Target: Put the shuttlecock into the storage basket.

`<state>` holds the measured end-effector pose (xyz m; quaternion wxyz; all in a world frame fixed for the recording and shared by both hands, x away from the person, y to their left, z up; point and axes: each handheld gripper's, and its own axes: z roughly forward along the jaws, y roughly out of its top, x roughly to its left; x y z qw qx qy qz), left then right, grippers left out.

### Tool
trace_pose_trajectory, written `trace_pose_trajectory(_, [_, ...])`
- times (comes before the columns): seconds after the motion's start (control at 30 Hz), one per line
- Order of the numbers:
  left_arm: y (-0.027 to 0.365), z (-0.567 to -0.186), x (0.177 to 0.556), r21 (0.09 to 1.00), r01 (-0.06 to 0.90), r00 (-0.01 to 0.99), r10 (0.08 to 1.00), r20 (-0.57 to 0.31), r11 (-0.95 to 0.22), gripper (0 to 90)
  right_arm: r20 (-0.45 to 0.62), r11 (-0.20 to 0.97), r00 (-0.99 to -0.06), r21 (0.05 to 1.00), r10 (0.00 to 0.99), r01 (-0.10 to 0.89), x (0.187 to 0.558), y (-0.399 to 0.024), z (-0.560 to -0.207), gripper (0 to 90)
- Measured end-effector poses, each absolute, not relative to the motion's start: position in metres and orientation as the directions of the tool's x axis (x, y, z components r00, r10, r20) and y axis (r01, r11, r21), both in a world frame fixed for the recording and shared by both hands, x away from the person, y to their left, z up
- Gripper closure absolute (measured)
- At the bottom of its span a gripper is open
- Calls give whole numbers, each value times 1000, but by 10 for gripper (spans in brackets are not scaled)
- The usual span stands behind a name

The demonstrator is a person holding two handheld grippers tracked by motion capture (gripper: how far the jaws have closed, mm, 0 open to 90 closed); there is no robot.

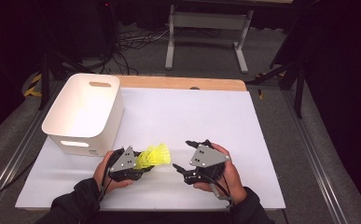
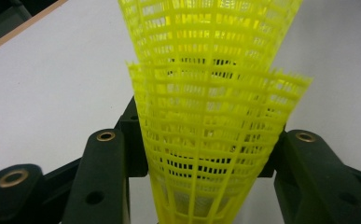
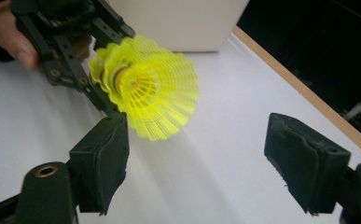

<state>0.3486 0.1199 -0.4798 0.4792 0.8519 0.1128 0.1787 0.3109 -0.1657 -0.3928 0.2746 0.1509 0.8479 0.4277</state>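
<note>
Two yellow plastic shuttlecocks, nested one inside the other, point to the right above the white tabletop. My left gripper is shut on them near their base. In the left gripper view the mesh skirts rise between the two black jaws, which press on both sides. My right gripper sits just right of the skirts, open, with nothing between its jaws. In the right gripper view the shuttlecocks hang ahead of the left jaw, held by the left gripper.
A white plastic bin with handle slots stands at the table's left, behind the left hand, and also appears as the bin in the right gripper view. A wooden strip runs along the far edge. Metal frames and cables lie on the floor beyond.
</note>
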Motion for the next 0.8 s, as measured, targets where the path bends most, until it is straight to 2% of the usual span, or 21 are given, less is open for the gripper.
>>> trace_pose_trajectory(0.3, [121, -478, 346, 863, 17, 910, 366, 196, -506, 527, -332, 569, -752, 819, 570, 70, 317, -190, -412, 201])
trace_pose_trajectory(0.8, [123, -478, 344, 863, 8, 902, 375, 211, -505, 548, -300, 542, -724, 831, 622, 121, 319, -219, -441, 204])
